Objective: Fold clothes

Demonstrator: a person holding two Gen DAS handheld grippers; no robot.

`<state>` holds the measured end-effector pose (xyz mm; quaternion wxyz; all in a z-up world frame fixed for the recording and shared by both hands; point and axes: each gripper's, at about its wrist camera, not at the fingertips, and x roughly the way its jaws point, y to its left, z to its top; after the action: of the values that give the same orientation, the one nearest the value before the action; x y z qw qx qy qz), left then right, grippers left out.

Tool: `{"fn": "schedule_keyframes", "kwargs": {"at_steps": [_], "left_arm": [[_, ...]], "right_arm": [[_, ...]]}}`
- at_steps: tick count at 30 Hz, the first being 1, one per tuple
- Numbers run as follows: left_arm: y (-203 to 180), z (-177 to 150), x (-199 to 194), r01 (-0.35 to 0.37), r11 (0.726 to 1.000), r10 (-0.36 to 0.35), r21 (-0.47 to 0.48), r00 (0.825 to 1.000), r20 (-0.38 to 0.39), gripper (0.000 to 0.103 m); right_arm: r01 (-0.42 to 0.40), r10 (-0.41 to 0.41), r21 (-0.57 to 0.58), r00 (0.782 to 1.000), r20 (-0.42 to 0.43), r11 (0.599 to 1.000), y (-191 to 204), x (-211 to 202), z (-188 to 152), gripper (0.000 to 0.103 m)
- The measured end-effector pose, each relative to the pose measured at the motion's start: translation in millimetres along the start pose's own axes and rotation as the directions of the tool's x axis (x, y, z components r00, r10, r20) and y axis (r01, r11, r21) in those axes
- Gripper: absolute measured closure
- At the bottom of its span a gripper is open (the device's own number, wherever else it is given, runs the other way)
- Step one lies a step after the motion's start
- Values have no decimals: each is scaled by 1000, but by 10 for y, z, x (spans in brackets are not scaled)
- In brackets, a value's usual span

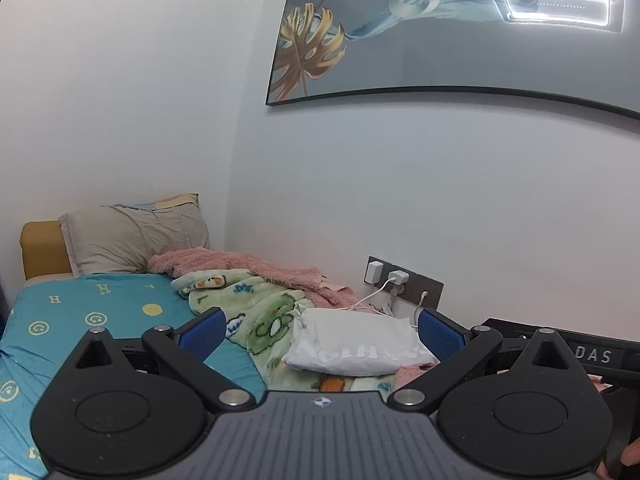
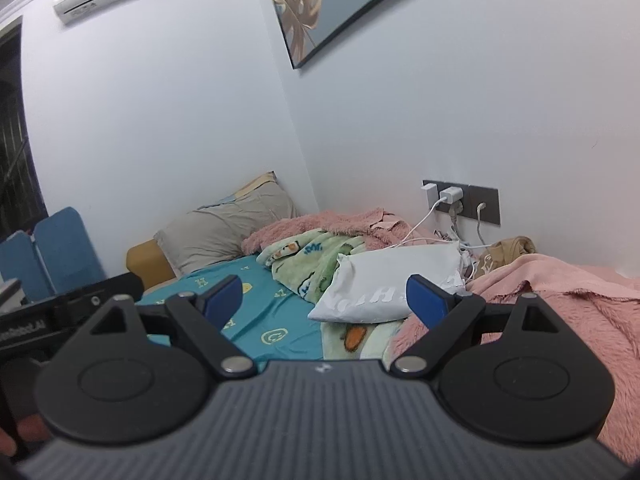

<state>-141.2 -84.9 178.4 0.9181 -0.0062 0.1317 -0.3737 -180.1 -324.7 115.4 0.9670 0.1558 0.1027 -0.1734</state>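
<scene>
Right wrist: fluffy pink blanket (image 2: 560, 292), rumpled.

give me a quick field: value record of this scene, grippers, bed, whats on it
left hand-held gripper: open, holding nothing, raised over the bed
right hand-held gripper: open, holding nothing
bed sheet: teal, smiley print
white garment: folded bundle lying on the green blanket
green blanket: cartoon print, crumpled
pink blanket: fluffy, along the wall side
pillow: grey, at the head
wall sockets: chargers plugged in, white cables trailing onto the bed
</scene>
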Motion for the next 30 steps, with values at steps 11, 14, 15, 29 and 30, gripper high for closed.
{"fn": "schedule_keyframes", "kwargs": {"at_steps": [11, 14, 15, 29, 30], "left_arm": [[150, -261, -354, -68, 997, 67, 30, 997, 30, 0], [211, -285, -321, -69, 997, 69, 27, 997, 17, 0], [227, -287, -309, -68, 997, 68, 26, 998, 11, 0], [201, -270, -401, -83, 996, 82, 39, 996, 25, 0], [189, -274, -407, -85, 996, 84, 42, 996, 24, 0]], "right_arm": [[41, -34, -99, 997, 65, 994, 324, -90, -191, 13], [47, -39, -115, 997, 67, 992, 363, -72, -224, 13], [48, -40, -117, 997, 67, 992, 372, -67, -229, 13], [55, -45, -149, 997, 70, 987, 492, -85, -274, 13], [56, -46, -150, 997, 68, 987, 497, -91, -275, 13]]}}
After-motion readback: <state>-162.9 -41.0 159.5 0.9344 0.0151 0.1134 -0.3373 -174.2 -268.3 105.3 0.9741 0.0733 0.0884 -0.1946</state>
